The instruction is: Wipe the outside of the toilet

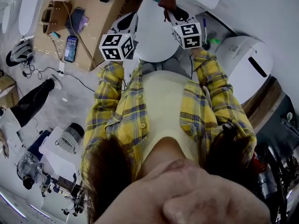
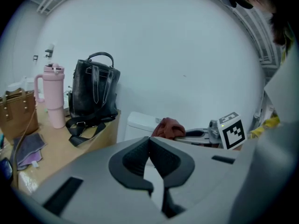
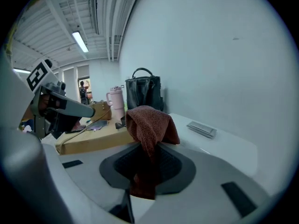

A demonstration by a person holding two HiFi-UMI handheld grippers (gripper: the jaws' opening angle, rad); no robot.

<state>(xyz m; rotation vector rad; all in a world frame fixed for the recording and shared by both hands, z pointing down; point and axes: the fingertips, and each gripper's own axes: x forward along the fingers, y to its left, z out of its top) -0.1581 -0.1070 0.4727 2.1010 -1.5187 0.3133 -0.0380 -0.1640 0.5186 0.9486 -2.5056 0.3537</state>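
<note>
Rt tool [image 3: 147,149] pinching red-brown cloth [image 3: 150,122], bunched above jaws, tail hanging betw. them. Held over white toilet tank [image 3: 224,146], flush plate [image 3: 202,129] ahead-right of it. Lt tool [image 2: 150,146] pressed together, nothing betw. jaws; tank straight ahead of it, rt tool w/ cloth ahead-right. Black bag [image 2: 93,90] & pink tumbler [image 2: 53,97] ahead-left on worktop [image 2: 74,148].
</note>
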